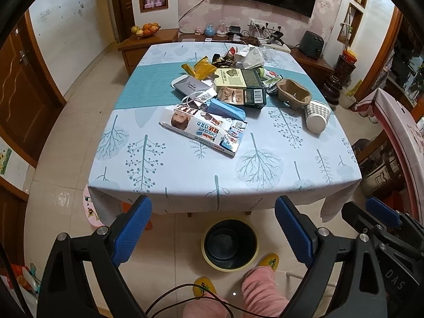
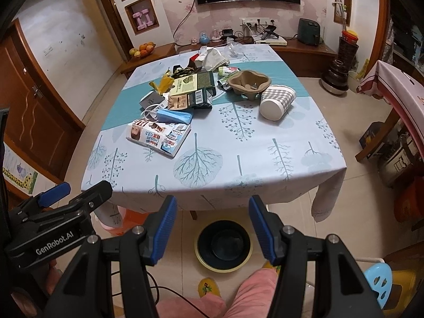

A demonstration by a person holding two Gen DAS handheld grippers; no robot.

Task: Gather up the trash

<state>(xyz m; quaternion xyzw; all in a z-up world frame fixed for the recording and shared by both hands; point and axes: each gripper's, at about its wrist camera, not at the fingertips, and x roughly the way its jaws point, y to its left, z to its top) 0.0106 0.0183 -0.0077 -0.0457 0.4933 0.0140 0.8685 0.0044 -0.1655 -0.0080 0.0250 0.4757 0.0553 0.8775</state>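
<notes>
A heap of trash lies mid-table on the blue cloth: a Kinder chocolate box (image 1: 204, 129) (image 2: 158, 135) nearest me, a blue face mask (image 1: 225, 108) (image 2: 175, 116), a dark green carton (image 1: 242, 86) (image 2: 193, 90), a brown pulp cup tray (image 1: 292, 94) (image 2: 249, 82), a checked paper cup (image 1: 316, 115) (image 2: 277, 102) on its side and yellow wrappers (image 1: 200, 69). A dark bin with a yellow rim (image 1: 230, 243) (image 2: 223, 245) stands on the floor before the table. My left gripper (image 1: 213, 212) and right gripper (image 2: 212, 212) hang open and empty over the bin, short of the table edge.
The table (image 1: 265, 180) (image 2: 238, 182) drapes its cloth over the near edge. A person's pink trouser legs (image 1: 261, 288) and yellow slippers (image 2: 209, 287) are below. Wooden doors stand left, a low cabinet with a fruit bowl (image 1: 145, 30) behind, stools (image 2: 377, 282) at right.
</notes>
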